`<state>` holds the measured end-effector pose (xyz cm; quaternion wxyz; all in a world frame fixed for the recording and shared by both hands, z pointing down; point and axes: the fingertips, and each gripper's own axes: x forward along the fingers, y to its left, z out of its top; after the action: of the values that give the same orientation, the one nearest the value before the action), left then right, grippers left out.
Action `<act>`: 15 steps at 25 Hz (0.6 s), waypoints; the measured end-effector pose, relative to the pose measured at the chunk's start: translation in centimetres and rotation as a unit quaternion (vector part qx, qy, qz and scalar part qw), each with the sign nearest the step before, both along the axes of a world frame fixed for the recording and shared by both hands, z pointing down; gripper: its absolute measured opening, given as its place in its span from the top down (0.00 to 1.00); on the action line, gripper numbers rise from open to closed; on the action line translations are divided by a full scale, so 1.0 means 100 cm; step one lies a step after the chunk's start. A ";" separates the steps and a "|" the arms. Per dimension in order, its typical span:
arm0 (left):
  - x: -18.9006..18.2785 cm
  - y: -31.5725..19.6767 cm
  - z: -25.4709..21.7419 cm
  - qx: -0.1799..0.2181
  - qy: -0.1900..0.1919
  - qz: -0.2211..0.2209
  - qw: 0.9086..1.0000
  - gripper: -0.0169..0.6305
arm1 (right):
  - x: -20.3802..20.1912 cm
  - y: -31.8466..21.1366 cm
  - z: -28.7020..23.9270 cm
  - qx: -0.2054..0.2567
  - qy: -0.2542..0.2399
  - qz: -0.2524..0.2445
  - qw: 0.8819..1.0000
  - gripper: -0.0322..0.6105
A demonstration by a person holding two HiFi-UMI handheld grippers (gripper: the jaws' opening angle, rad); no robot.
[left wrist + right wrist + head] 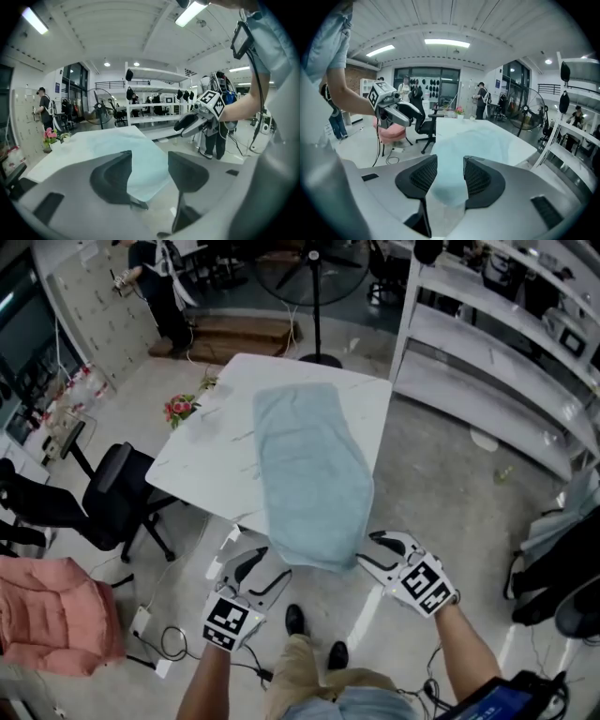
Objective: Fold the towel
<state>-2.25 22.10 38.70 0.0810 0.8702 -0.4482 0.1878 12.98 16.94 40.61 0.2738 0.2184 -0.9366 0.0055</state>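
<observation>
A light blue towel lies lengthwise on the white table, and its near end hangs over the table's front edge. My left gripper hovers just below and left of that hanging end, jaws apart and empty. To the right of the same end, my right gripper is also open and holds nothing. In the left gripper view the towel shows beyond the spread jaws of my left gripper. In the right gripper view the towel shows through the gap of my right gripper, not pinched.
A black office chair stands left of the table and a pink chair nearer me. Flowers sit at the table's left corner. A fan stand is behind, white shelves to the right, cables on the floor.
</observation>
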 end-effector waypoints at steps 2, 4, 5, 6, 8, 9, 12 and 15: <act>-0.011 -0.011 -0.028 0.015 0.023 -0.028 0.999 0.62 | -0.019 -0.005 -0.028 0.005 -0.030 0.007 1.000 0.66; -0.026 -0.025 -0.052 0.035 0.043 -0.058 0.997 0.70 | -0.037 -0.013 -0.052 0.018 -0.045 0.010 0.999 0.68; -0.033 -0.034 -0.063 0.047 0.053 -0.070 0.995 0.73 | -0.046 -0.017 -0.062 0.026 -0.048 0.011 0.998 0.68; -0.039 -0.042 -0.074 0.059 0.061 -0.079 0.993 0.74 | -0.055 -0.021 -0.071 0.033 -0.053 0.014 0.998 0.68; -0.053 -0.059 -0.093 0.079 0.070 -0.090 0.990 0.78 | -0.075 -0.030 -0.090 0.044 -0.067 0.023 0.997 0.68; -0.059 -0.070 -0.103 0.090 0.071 -0.093 0.989 0.80 | -0.084 -0.036 -0.099 0.051 -0.072 0.028 0.996 0.69; -0.082 -0.098 -0.133 0.123 0.079 -0.095 0.985 0.88 | -0.113 -0.058 -0.124 0.079 -0.084 0.048 0.992 0.72; -0.112 -0.120 -0.158 0.152 0.077 -0.102 0.980 0.95 | -0.143 -0.077 -0.147 0.104 -0.110 0.079 0.985 0.78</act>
<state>-13.45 10.06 22.93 0.0003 0.8342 -0.5500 0.0405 -1.32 9.27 25.92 0.1437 0.3171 -0.9363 -0.0464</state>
